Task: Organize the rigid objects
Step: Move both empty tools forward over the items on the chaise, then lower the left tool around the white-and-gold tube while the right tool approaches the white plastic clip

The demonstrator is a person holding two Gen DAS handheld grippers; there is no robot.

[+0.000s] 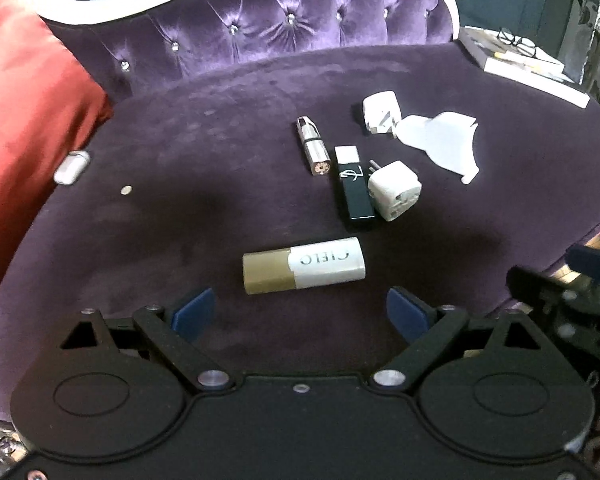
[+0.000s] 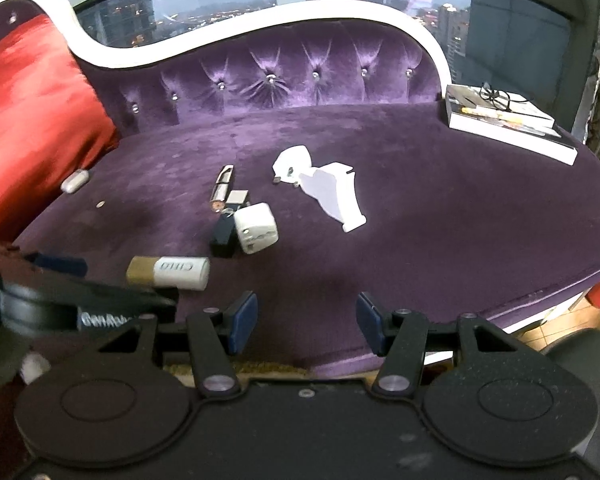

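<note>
left gripper [image 1: 300,314] wide, empty, over sofa [image 1: 180,220] | right gripper [image 2: 306,324] narrower, empty | CIELO tube [image 1: 304,266] just beyond left tips | 2 adapters [image 1: 394,192] beyond

Left gripper [image 1: 300,312]: seen from its own wrist camera, tilted downward, its two black linkage arms splayed out from the body.
Left fingers [image 1: 192,312]: blue pads set wide apart, nothing between them and nothing pressed by either pad.
Right gripper [image 2: 306,322]: also angled downward, its black arms drawn in closer than the left's.
Right fingers [image 2: 242,320]: blue pads facing each other across a narrower gap, with nothing between them.
Placement: the two grippers sit side by side; each shows at the edge of the other's view, blurred.
Hands: not visible in either view.
</note>
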